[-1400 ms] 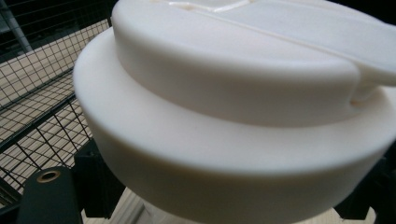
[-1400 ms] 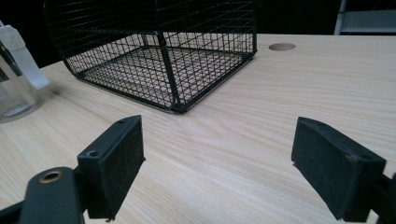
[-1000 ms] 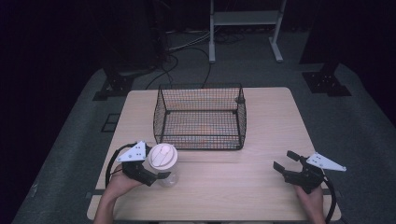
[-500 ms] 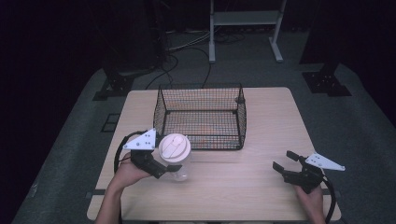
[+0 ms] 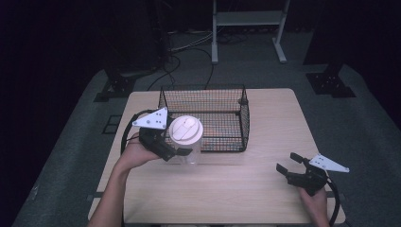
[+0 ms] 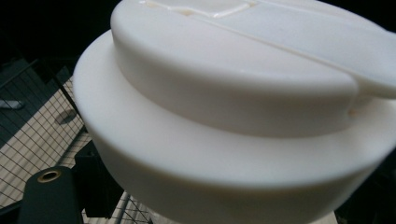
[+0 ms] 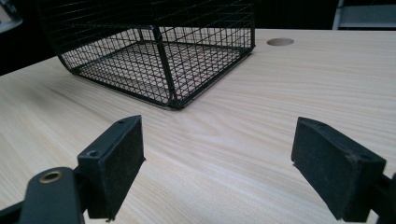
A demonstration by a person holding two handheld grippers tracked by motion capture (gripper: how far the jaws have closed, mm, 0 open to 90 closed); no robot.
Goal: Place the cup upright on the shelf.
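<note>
Left gripper (image 5: 182,152) clamped on clear jar (image 5: 188,150) with white lid (image 5: 186,129), held just at wire basket (image 5: 204,118) front left corner. Right gripper (image 5: 292,166) well right of basket, jaws apart, nothing between.

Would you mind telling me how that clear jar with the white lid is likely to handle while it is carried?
The jar looks see-through and apparently empty, so probably light. The left gripper clamps smooth walls, so it might slip. Its broad lid may make it top-heavy.
</note>
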